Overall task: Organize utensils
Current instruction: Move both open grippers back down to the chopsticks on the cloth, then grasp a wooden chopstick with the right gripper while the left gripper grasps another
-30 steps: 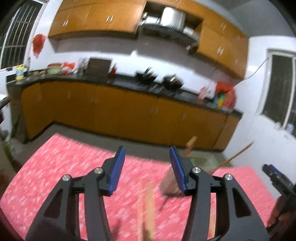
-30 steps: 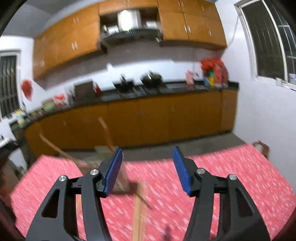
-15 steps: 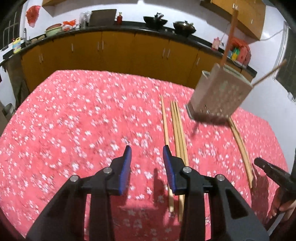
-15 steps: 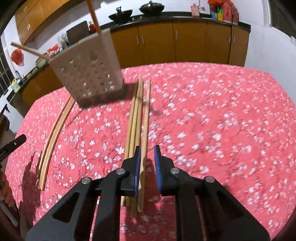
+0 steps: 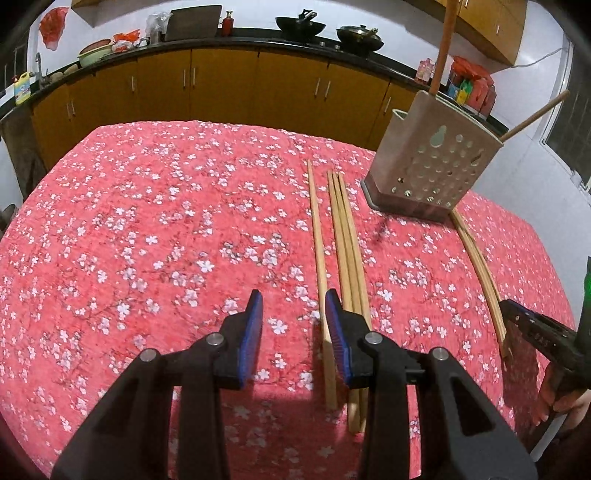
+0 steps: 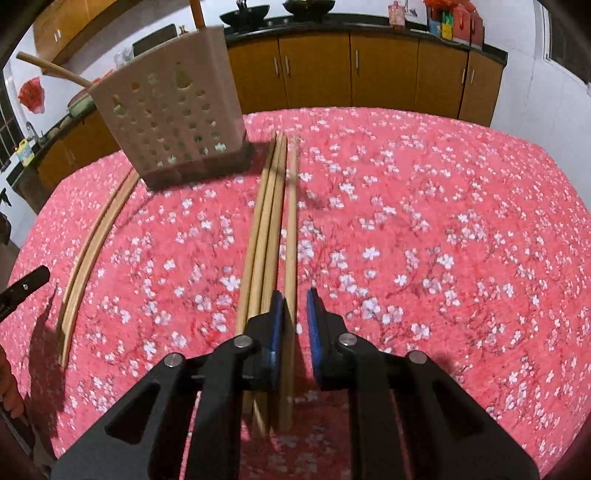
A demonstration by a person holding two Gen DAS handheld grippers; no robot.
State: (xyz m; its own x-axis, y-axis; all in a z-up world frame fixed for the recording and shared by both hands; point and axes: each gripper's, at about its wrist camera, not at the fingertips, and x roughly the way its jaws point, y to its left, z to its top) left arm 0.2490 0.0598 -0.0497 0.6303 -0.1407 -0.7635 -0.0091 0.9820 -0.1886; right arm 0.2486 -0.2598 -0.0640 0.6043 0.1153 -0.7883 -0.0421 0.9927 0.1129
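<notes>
On the red flowered tablecloth (image 5: 147,229) lie a single wooden chopstick (image 5: 317,236) and, beside it, a bundle of three chopsticks (image 5: 345,236). A beige perforated utensil holder (image 5: 432,158) stands behind them with two wooden handles sticking out. A further pair of chopsticks (image 5: 478,258) lies right of it. My left gripper (image 5: 293,321) hangs over the near end of the single chopstick, its jaws partly apart and pressing on nothing. My right gripper (image 6: 295,306) has its jaws closing around the single chopstick (image 6: 291,221), with a slim gap still showing beside it.
Behind the table runs a kitchen counter (image 5: 258,33) with orange cabinets (image 5: 221,85), woks and bottles. A person's hand (image 5: 561,402) holds the right gripper at the table's right side. The left gripper's finger (image 6: 26,284) shows at the left edge.
Both grippers have dropped and tilted down from facing the cabinets to facing the tablecloth and chopsticks. Both pairs of jaws have narrowed, the right far more than the left.
</notes>
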